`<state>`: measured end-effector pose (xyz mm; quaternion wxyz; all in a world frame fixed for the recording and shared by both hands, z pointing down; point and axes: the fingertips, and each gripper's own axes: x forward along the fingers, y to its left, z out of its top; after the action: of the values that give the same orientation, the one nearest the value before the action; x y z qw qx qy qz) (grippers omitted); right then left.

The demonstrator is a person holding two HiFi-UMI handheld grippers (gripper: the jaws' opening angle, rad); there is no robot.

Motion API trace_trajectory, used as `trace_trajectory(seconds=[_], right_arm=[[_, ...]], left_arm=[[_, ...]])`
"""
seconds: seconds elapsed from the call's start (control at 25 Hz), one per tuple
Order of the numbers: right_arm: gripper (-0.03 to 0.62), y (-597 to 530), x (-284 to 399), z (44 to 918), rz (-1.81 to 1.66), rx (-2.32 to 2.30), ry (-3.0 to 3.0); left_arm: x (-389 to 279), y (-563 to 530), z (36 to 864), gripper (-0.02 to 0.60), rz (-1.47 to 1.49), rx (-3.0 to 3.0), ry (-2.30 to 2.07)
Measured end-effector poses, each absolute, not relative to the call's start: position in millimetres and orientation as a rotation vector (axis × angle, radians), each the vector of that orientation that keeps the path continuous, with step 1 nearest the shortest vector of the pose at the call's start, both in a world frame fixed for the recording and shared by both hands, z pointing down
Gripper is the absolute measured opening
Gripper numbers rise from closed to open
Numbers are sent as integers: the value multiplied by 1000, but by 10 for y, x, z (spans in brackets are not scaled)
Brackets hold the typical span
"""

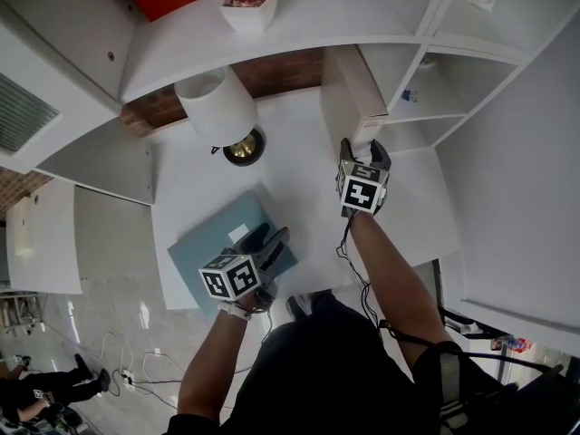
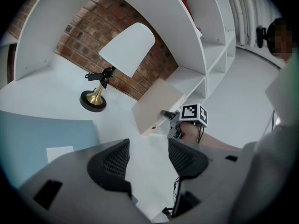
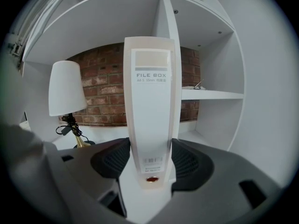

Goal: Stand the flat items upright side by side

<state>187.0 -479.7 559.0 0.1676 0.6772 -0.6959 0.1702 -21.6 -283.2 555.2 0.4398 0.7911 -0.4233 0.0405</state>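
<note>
A white file box [image 3: 149, 106] stands upright on the white desk [image 1: 299, 188], its spine facing me. My right gripper [image 3: 149, 160] is shut on the lower spine, both pads against its sides; the head view shows this gripper [image 1: 364, 152] at the box's [image 1: 349, 93] near end. A flat blue-grey folder [image 1: 213, 234] with a white label lies at the desk's front left. My left gripper [image 1: 272, 240] hovers over the folder's near right corner, open, with nothing between its fingers. In the left gripper view the folder [image 2: 37, 134] lies left of the left gripper [image 2: 148, 160].
A white-shaded lamp [image 1: 217, 107] on a brass base [image 1: 243, 146] stands at the back of the desk, left of the file box. Open shelf compartments [image 1: 426, 89] rise at the right. A potted plant [image 1: 249, 3] sits on the curved shelf above.
</note>
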Motion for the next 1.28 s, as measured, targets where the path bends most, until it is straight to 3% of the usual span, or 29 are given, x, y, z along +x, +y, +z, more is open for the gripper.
trace_trajectory(seconds=[0.16,0.4,0.8,1.04,1.28], right_arm=[[279,-4743,1877,5592,506,1912,-2001],[209,-4591,1813,5546,545,1913,-2043],[193,-4701,1834,5589,517,1898,-2047],[215,-4467,1686,5556,553,1824,-2132],[218,-3832,975,5667,780,1501,-2360]], left_arm=[[-143,-2832,5576,258,98,1963,-1040],[-59,-2799,5598,258,110,1969,-1027],[-209,-2765,5562,258,127,1984,-1092],[-581,-2617,5554,258,120,1984,-1167],[-1301,-2223,5691,258,133,1919,-1310]])
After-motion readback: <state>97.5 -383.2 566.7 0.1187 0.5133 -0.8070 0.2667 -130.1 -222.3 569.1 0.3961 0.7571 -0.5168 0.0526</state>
